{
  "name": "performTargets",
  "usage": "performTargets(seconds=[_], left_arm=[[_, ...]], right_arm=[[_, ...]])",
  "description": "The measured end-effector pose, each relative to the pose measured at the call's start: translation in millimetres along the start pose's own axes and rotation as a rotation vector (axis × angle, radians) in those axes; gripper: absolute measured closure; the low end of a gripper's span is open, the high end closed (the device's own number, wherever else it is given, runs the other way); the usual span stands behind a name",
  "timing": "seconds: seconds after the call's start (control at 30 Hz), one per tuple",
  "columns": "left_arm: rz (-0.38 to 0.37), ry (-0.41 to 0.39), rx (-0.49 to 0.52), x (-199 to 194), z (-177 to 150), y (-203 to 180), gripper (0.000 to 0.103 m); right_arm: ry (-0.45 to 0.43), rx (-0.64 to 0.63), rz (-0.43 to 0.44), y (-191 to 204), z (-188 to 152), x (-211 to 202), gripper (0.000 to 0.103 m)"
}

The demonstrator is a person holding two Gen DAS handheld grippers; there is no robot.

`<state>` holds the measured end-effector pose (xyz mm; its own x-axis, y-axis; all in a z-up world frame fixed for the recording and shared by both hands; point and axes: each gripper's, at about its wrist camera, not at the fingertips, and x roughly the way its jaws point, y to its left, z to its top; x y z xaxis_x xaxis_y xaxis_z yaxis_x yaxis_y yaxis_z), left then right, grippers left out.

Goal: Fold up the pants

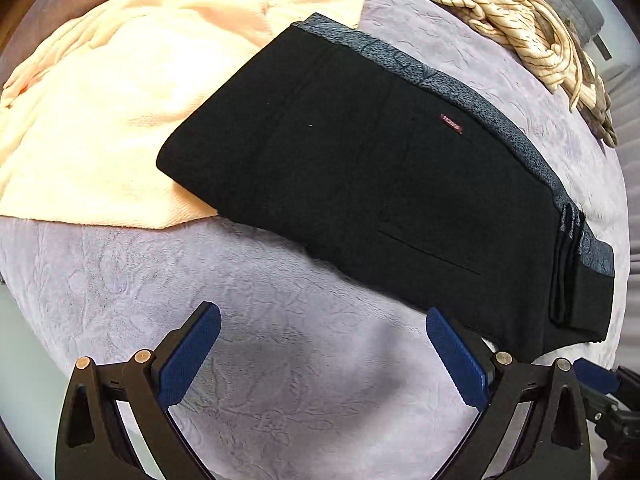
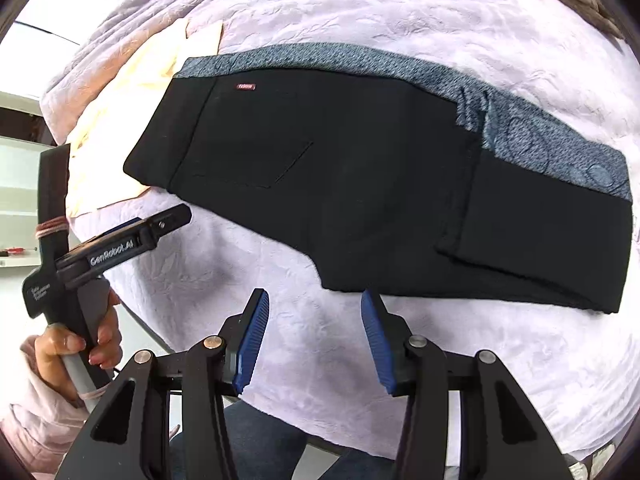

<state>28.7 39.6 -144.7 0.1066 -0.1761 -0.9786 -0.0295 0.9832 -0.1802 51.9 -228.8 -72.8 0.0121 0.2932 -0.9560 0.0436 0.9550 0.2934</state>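
The black pants [image 1: 360,184] lie folded into a compact stack on the lilac bedspread [image 1: 248,288], with a grey-blue patterned waistband along the far edge and a small red label. They also show in the right wrist view [image 2: 360,184]. My left gripper [image 1: 322,328] is open and empty, just in front of the pants' near edge. My right gripper [image 2: 314,312] is open and empty, also just short of the near edge. The left gripper [image 2: 132,240] shows in the right wrist view, held by a hand.
A peach towel [image 1: 100,112] lies left of the pants, partly under them. A cream striped garment [image 1: 520,20] is bunched at the far right of the bed. The bed's edge and the person's legs [image 2: 260,448] are near the bottom of the right wrist view.
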Motion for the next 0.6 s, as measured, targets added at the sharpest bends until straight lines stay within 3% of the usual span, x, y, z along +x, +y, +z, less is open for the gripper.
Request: performTargets(seconds=[0.37,0.6], left_arm=[[-0.111,-0.043,-0.143,-8,19,73,0.0],[-0.162,-0.03,-0.178,-14,21,72,0.0]], right_arm=[[0.021,0.006,0.028,-1,-3,7,0.051],[0.041,0.042,0.054,-7,-4,13,0.051]])
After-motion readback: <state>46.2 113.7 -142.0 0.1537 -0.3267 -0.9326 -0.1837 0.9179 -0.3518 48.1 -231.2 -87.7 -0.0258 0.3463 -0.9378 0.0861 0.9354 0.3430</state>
